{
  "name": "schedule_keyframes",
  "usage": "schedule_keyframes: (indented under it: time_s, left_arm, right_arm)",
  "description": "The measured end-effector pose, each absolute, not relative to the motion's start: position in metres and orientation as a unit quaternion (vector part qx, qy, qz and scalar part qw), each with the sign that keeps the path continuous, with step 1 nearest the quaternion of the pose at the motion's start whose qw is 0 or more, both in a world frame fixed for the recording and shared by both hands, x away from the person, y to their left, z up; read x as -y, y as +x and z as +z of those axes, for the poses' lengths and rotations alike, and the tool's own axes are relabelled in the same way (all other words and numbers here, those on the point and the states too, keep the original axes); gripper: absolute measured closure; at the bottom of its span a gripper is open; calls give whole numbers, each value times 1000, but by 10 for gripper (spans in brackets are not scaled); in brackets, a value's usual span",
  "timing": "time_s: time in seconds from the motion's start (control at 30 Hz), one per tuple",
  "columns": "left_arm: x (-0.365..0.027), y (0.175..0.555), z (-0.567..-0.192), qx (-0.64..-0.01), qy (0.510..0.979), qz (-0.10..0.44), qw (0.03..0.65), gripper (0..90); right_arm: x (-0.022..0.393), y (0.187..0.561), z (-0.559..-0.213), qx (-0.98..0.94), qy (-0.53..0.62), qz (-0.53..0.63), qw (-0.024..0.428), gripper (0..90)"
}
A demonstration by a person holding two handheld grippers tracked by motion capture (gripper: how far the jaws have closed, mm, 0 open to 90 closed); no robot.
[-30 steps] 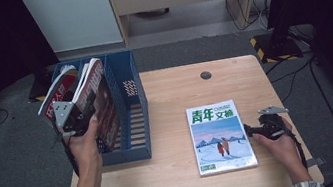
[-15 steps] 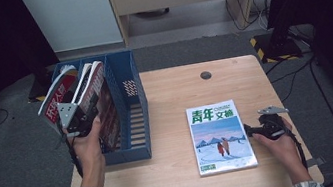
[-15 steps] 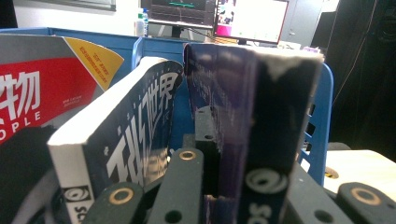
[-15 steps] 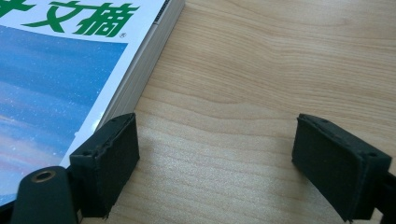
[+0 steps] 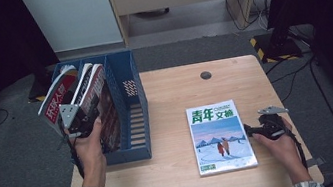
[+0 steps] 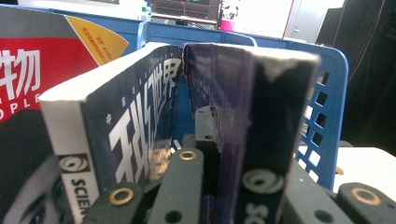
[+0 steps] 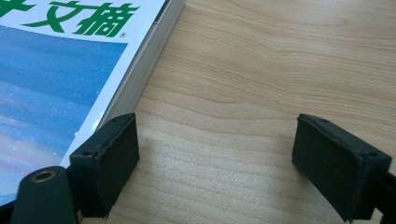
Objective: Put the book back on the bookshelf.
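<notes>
A blue file rack [image 5: 133,104] stands at the table's left edge with a red-covered magazine [image 5: 57,101] leaning in its outer slot. My left gripper [image 5: 78,121] is shut on the spine of a dark magazine [image 6: 266,135], held upright in the rack [image 6: 327,93] beside another dark magazine [image 6: 130,135] with white lettering. A blue-and-white magazine [image 5: 219,138] lies flat on the table's right half. My right gripper [image 5: 252,129] rests on the wood just right of that magazine [image 7: 60,79]. Its jaws [image 7: 215,154] stand open with bare table between them.
The wooden table [image 5: 174,92] has a small round black cap [image 5: 205,75] near its far edge. The rack's right-hand slots look unoccupied. A white cabinet [image 5: 74,17] and a black stand [image 5: 278,30] with cables stand on the floor beyond.
My left gripper has shifted slightly right and lower with the dark magazine, nearer the rack's slots. The right gripper and the flat magazine have not moved.
</notes>
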State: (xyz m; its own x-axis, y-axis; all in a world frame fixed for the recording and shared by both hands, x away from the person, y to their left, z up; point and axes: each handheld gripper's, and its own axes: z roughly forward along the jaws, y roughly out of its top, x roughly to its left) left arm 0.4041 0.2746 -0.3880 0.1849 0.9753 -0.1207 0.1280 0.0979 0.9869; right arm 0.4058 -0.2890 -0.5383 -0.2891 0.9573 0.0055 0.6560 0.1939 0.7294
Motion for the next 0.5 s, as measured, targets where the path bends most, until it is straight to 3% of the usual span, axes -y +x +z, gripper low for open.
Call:
schedule_keyframes:
  time_s: [0.5]
  left_arm:
    - [-272,406,-395,-513,535,390,546,836]
  right_arm:
    - [289,406,-538,-736,548,321,235,150]
